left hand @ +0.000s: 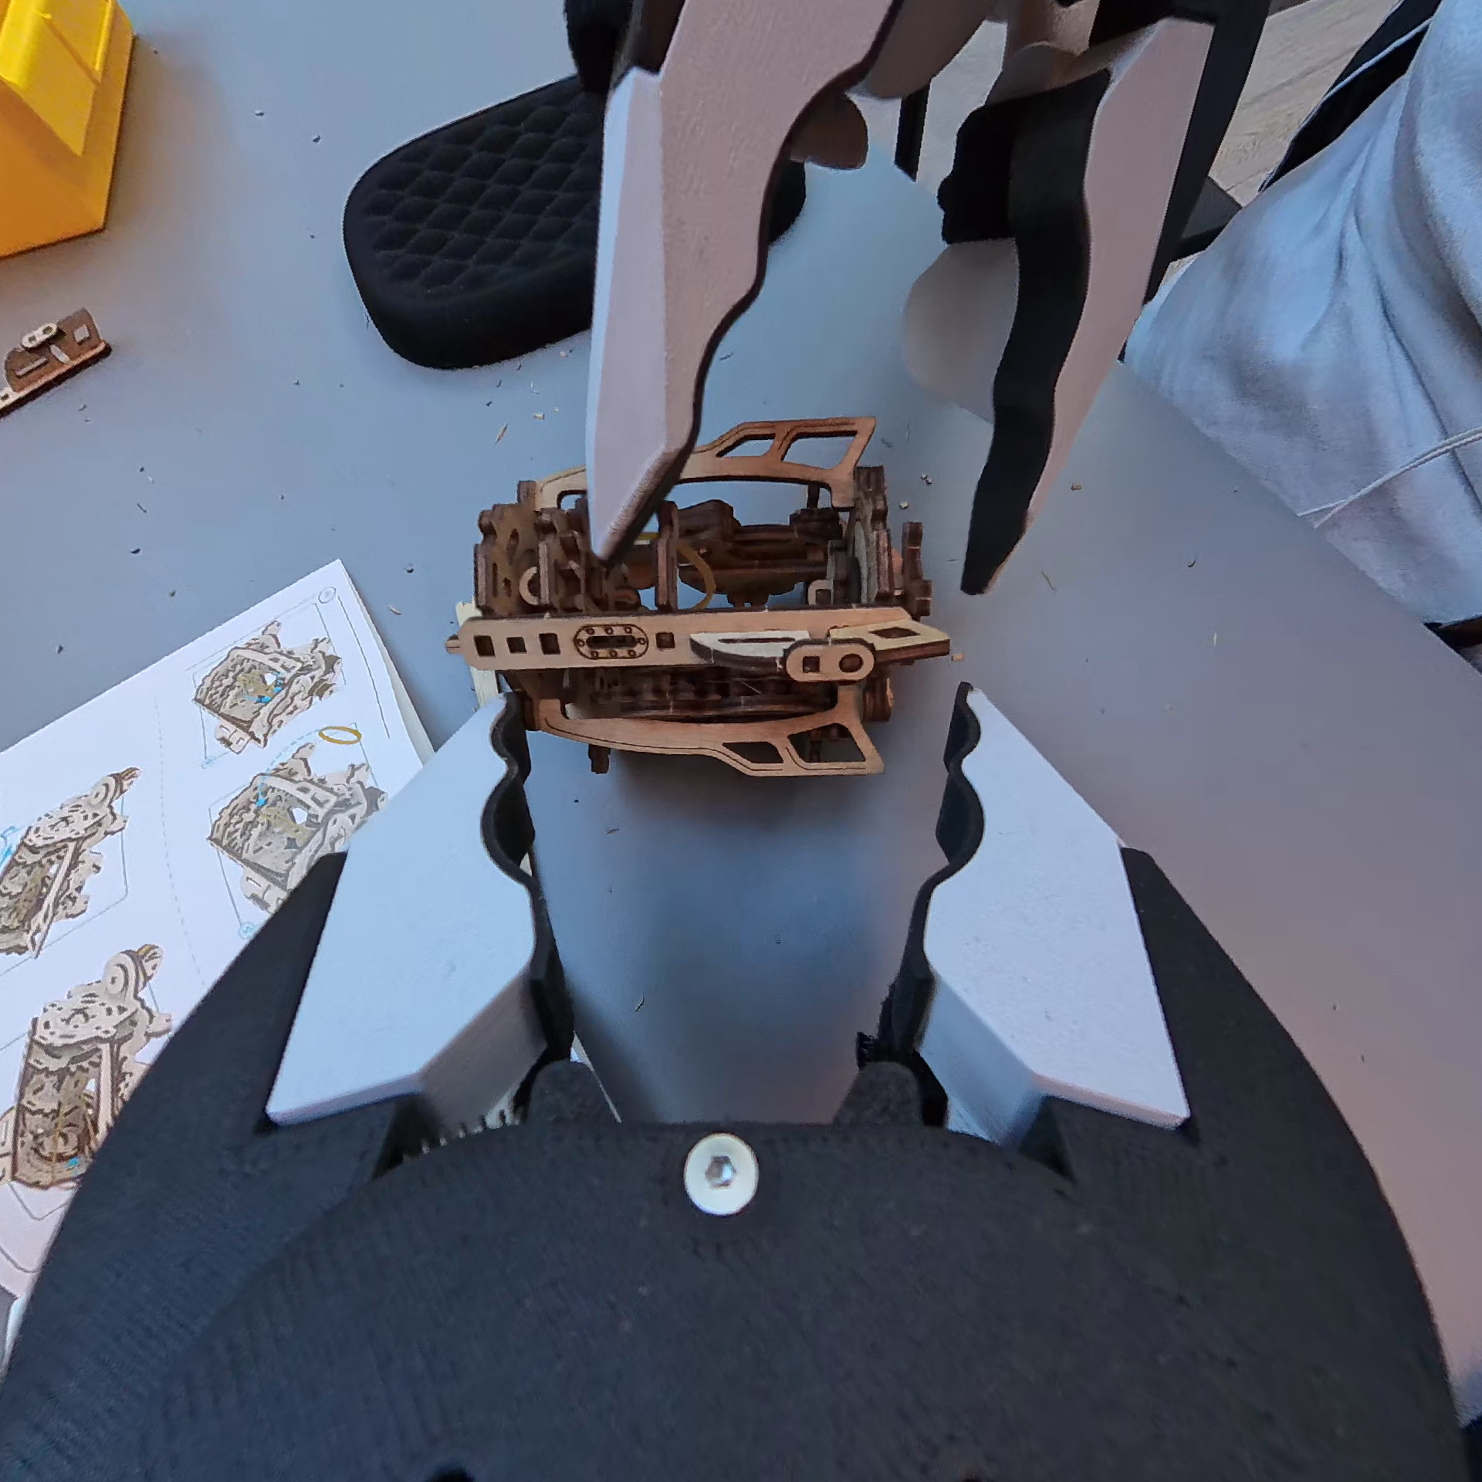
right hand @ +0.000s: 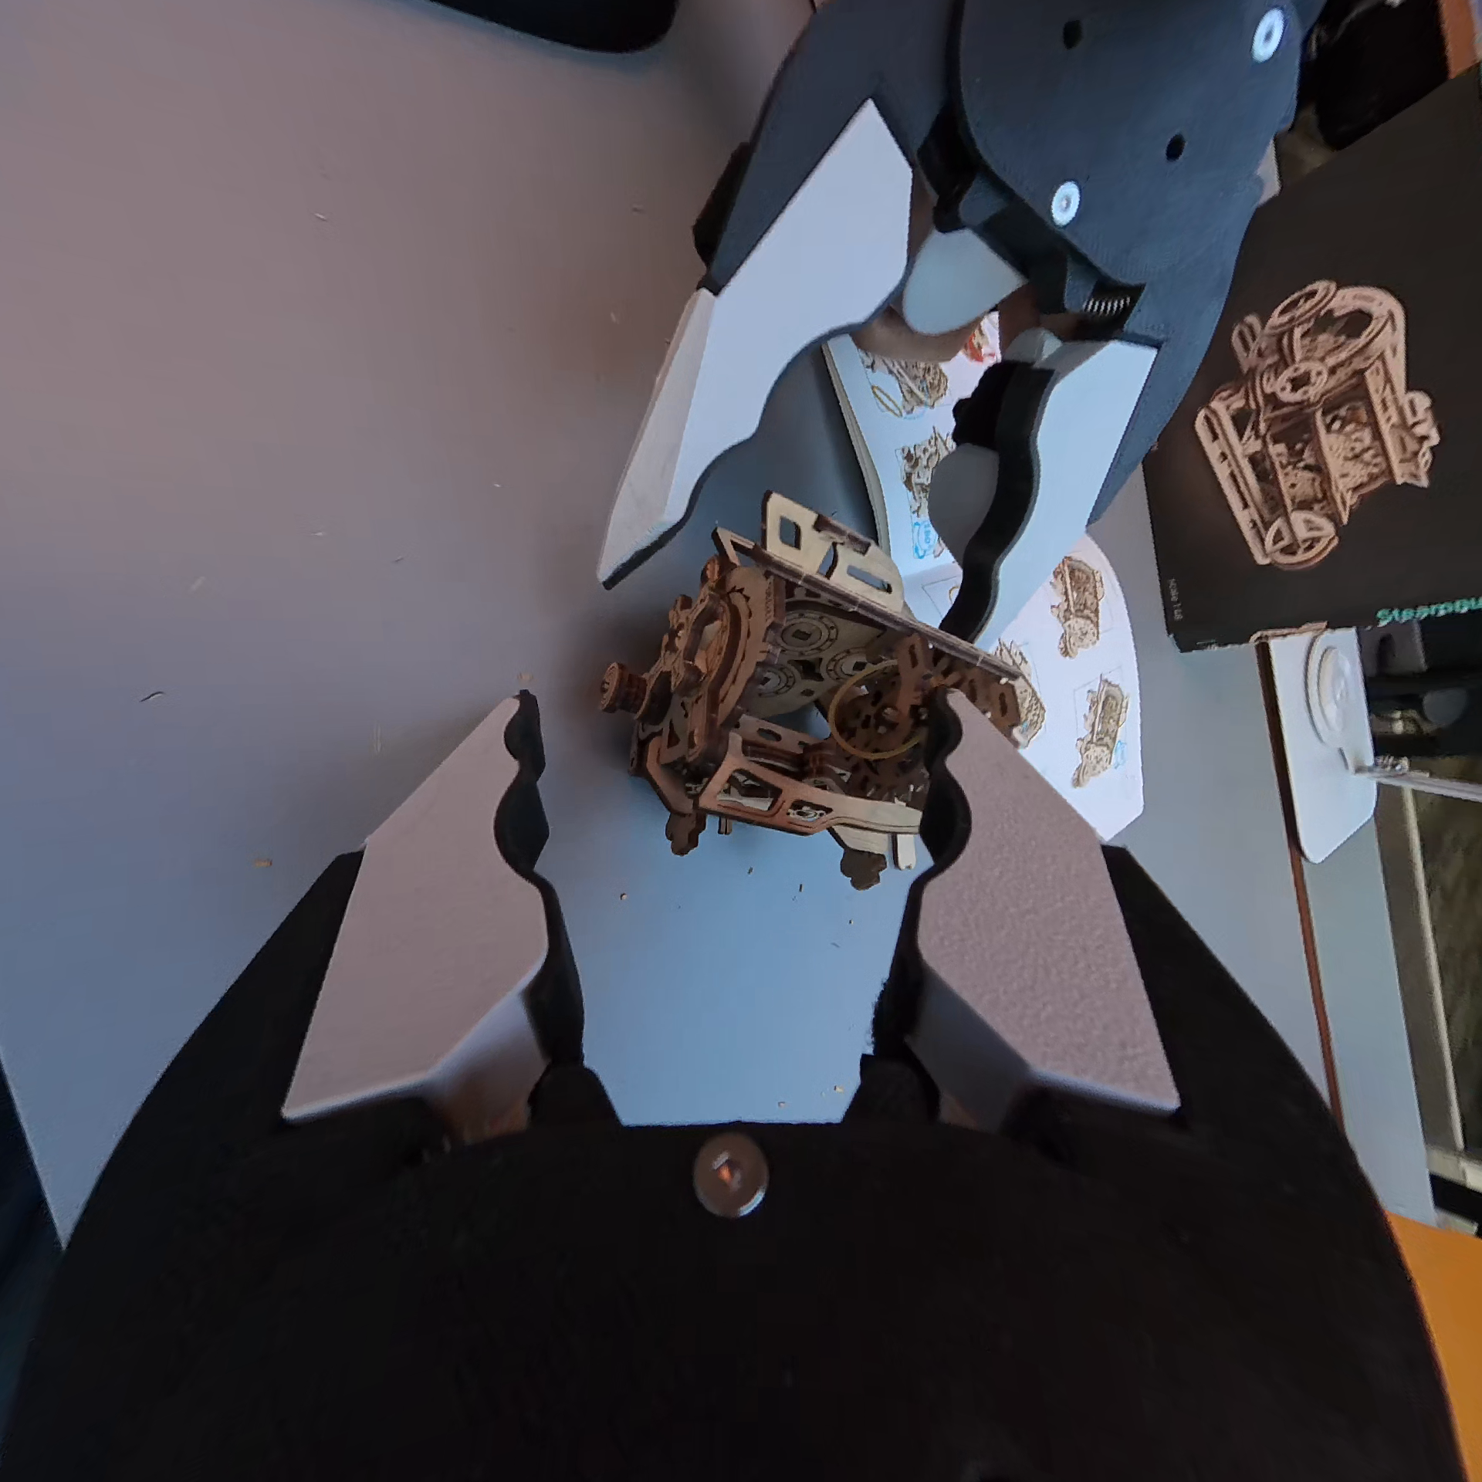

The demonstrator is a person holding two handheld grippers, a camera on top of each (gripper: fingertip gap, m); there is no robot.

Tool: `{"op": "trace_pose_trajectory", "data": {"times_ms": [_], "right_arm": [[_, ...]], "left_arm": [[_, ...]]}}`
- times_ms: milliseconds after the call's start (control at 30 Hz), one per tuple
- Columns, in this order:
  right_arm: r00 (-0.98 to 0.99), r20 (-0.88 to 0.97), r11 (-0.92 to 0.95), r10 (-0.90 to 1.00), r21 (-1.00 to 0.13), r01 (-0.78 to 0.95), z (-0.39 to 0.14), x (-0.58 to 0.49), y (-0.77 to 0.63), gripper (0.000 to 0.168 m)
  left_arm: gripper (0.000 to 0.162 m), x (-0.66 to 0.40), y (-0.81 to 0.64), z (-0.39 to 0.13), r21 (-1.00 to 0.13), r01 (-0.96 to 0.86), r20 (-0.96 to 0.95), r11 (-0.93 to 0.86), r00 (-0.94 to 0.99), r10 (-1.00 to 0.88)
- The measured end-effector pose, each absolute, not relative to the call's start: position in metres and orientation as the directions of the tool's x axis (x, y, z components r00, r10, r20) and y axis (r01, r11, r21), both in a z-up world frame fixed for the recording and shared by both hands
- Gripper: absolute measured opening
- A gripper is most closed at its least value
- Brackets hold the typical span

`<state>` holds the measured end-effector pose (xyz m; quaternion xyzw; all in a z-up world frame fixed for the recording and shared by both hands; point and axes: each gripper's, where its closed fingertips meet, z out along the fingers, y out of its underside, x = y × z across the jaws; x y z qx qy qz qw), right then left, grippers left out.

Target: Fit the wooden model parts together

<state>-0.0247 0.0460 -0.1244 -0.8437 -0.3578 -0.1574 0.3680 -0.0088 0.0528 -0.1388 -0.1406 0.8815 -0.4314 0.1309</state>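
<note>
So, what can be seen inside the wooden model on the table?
Inside the wooden model there are dark gears and a thin yellow rubber band looped around them. The side frames cover the deeper parts, so where the band hooks on cannot be seen.

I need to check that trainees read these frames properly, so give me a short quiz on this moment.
1. True or false: the left gripper is shut on the wooden model.
2. In the left wrist view, what lies on the table to the left of the model? A) an illustrated instruction sheet B) scissors C) a mug
3. Fill in: the bin at the top left of the left wrist view is ___.

Key: 1 false, it is open, with the model just beyond its fingertips; 2 A; 3 yellow.
</note>
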Motion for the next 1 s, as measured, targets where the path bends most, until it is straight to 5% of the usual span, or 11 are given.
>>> {"op": "trace_pose_trajectory", "data": {"times_ms": [333, 733, 1000], "right_arm": [[0.623, 0.55, -0.41, 0.556, -0.47, 0.782, -0.127, -0.022, 0.043, 0.095], [0.651, 0.391, -0.381, 0.651, -0.574, 0.725, -0.122, -0.028, 0.043, 0.091], [0.612, 0.308, -0.435, 0.728, -0.482, 0.76, -0.127, -0.025, 0.042, 0.089]], "left_arm": [[0.107, -0.002, 0.046, -0.146, -0.778, -0.108, -0.171, 0.619, -0.912, -0.373], [0.099, 0.003, 0.045, -0.146, -0.773, -0.08, -0.22, 0.629, -0.897, -0.384], [0.097, 0.003, 0.045, -0.146, -0.771, -0.075, -0.226, 0.632, -0.896, -0.383]]}}
